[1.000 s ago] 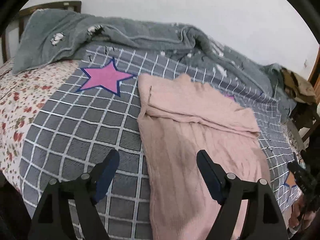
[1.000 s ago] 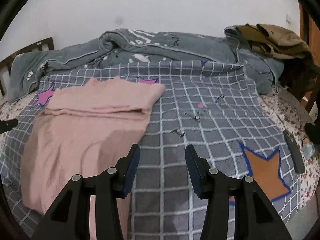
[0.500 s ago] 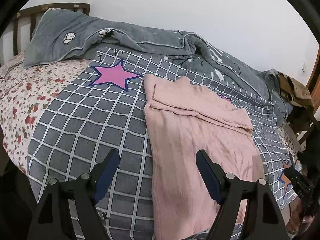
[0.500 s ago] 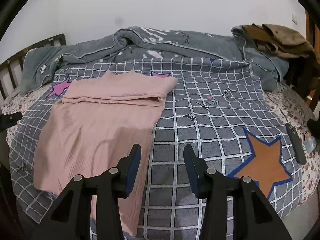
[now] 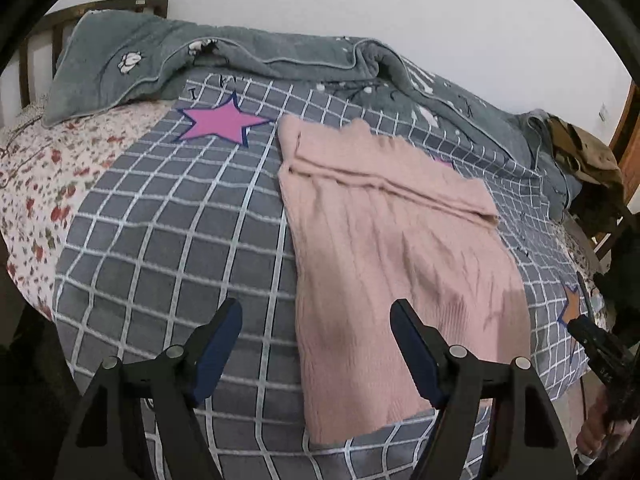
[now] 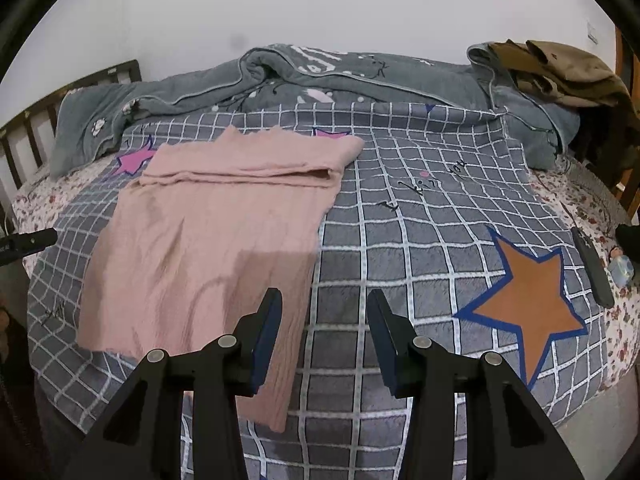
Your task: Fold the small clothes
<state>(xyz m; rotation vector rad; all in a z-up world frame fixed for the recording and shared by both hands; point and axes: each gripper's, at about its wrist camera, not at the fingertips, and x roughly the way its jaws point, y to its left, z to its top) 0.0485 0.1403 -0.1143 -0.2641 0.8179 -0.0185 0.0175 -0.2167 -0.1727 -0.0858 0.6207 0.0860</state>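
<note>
- Pink garment (image 5: 384, 240) lies flat on the bed (image 5: 160, 240), far end folded over, near end at the bed's front edge.
- Left tool (image 5: 316, 344) open, empty, its jaws just narrowing.
- Right tool (image 6: 322, 332) open, empty.

checked blanket (image 6: 420, 248) | grey quilt (image 5: 280, 60) | brown clothes (image 6: 560, 72)

Black lettering (image 6: 424, 188) on the checked blanket (image 6: 400, 280): too small to read. Small pale-blue object (image 6: 622, 266) at bed's edge: unidentifiable.
</note>
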